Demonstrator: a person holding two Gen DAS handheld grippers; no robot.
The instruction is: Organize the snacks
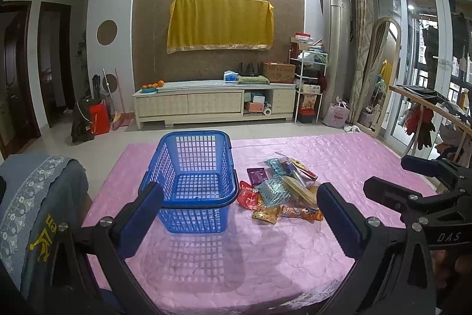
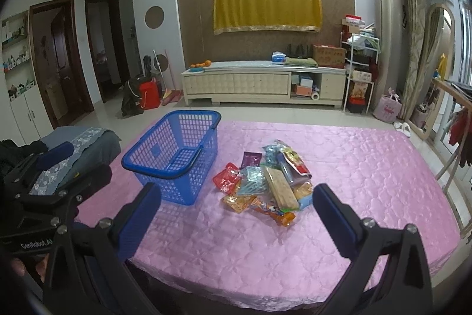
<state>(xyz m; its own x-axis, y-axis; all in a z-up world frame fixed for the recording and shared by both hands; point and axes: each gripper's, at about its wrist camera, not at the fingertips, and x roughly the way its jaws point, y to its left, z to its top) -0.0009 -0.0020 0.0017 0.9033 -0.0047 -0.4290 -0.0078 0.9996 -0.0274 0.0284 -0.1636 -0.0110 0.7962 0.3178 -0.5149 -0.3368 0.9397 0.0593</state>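
A blue plastic basket stands empty on the pink table cover, handle folded down; it also shows in the right wrist view. A pile of snack packets lies just right of it, with red, orange, teal and purple wrappers, and is seen in the right wrist view too. My left gripper is open and empty, held near the table's front, facing the basket. My right gripper is open and empty, held near the front edge, facing the pile. Each gripper shows in the other's view.
A grey chair back with a lace cover stands at the table's left. A wooden chair stands at the right. A TV cabinet and shelves line the far wall. The pink cover stretches far right of the pile.
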